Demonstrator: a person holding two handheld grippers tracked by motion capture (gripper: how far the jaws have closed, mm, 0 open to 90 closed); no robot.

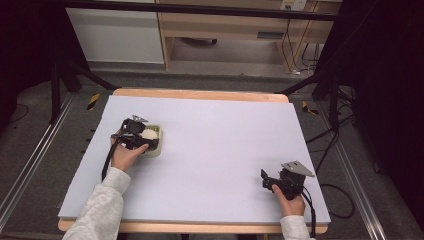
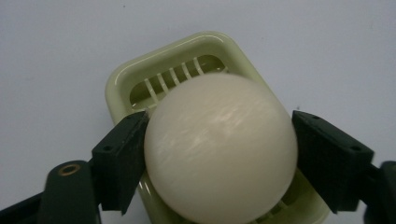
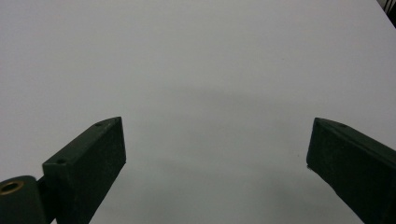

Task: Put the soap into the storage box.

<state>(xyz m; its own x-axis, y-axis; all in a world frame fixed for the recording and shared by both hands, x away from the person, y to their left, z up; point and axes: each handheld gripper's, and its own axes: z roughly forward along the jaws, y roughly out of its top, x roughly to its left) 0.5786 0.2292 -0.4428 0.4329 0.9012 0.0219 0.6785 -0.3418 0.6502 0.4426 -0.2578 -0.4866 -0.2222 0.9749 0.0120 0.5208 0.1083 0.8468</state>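
While one egg point(image 2: 220, 149) is gripped, one slicer point(image 2: 122, 81) waits.

My left gripper point(image 1: 142, 136) sits far out at the left, forearm stretched forward, fingers point(image 2: 122, 158) clamped on something round. My right gripper point(image 1: 272, 181) rests near my side at the right, fingers point(image 3: 91, 163) spread wide.

Light grey sleeves; each black tool point(image 1: 142, 141) point(image 1: 264, 181) trails a black cable.

A pale grey mat point(image 1: 215, 150) covered the wooden table point(image 1: 200, 94); a green slotted tray point(image 1: 155, 140) lay on it at nine o'clock.
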